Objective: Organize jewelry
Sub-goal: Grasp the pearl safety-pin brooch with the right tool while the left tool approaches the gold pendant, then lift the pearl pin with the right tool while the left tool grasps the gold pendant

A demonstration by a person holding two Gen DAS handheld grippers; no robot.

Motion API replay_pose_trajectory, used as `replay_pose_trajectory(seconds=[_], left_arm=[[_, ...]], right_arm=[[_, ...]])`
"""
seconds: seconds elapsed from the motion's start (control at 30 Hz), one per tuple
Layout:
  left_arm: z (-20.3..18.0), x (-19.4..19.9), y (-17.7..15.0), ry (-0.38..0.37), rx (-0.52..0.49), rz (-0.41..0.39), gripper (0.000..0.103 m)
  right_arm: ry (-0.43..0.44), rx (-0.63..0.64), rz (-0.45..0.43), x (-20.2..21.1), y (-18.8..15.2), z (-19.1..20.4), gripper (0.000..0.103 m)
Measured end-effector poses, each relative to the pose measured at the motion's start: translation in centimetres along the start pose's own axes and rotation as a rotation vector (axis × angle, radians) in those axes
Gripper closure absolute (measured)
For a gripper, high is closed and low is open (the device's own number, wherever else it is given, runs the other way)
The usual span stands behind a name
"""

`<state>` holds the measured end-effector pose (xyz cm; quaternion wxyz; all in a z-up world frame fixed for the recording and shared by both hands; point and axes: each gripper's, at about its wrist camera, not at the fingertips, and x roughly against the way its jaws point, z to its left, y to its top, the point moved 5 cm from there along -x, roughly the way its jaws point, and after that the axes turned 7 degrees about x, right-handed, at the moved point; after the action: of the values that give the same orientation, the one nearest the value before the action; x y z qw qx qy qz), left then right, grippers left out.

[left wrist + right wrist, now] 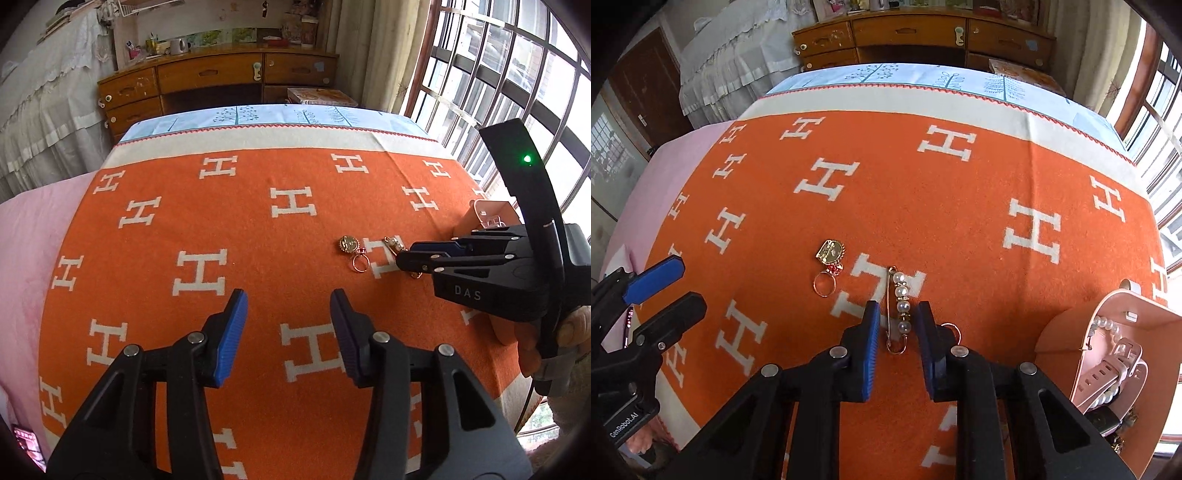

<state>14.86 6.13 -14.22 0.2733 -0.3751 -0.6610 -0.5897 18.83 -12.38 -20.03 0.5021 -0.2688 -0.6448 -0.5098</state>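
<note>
A gold safety-pin brooch with pearls (900, 291) lies on the orange blanket (923, 206). My right gripper (897, 308) points down over it, its pads on either side of the brooch with small gaps, so it is open. A small gold ring (955, 328) peeks out beside the right finger. Left of the brooch lies a gold charm with a ring (827, 258). My left gripper (288, 299) hangs open over bare blanket, nearer to me than the charm (349, 245). From the left wrist view, the right gripper (400, 258) hides most of the brooch (392, 242).
A pink jewellery box (1067, 332) stands open at the right, holding a pearl string and a pink watch strap (1123, 362). A wooden desk with drawers (210, 77) stands beyond the bed. A barred window (498, 74) runs along the right. A pink sheet (33, 229) borders the blanket's left side.
</note>
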Motion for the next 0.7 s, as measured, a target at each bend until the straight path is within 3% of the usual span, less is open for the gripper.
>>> replay_pose_trajectory(seconds=[0.27, 0.4, 0.7], left_arm=[[-1.0, -1.2, 1.2, -0.026, 0.002, 0.028, 0.060], [-1.8, -2.1, 2.8, -0.048, 0.013, 0.060, 0.064], [-4.3, -7.4, 6.3, -0.122, 0.084, 0.275, 0.064]], right_arm=[[-0.016, 0.027, -0.026, 0.2, -0.2, -0.3, 0.095], [0.001, 0.041, -0.054, 0.9, -0.6, 0.1, 0.096], [0.105, -0.074, -0.225, 6.9, -1.2, -1.8, 0.096]])
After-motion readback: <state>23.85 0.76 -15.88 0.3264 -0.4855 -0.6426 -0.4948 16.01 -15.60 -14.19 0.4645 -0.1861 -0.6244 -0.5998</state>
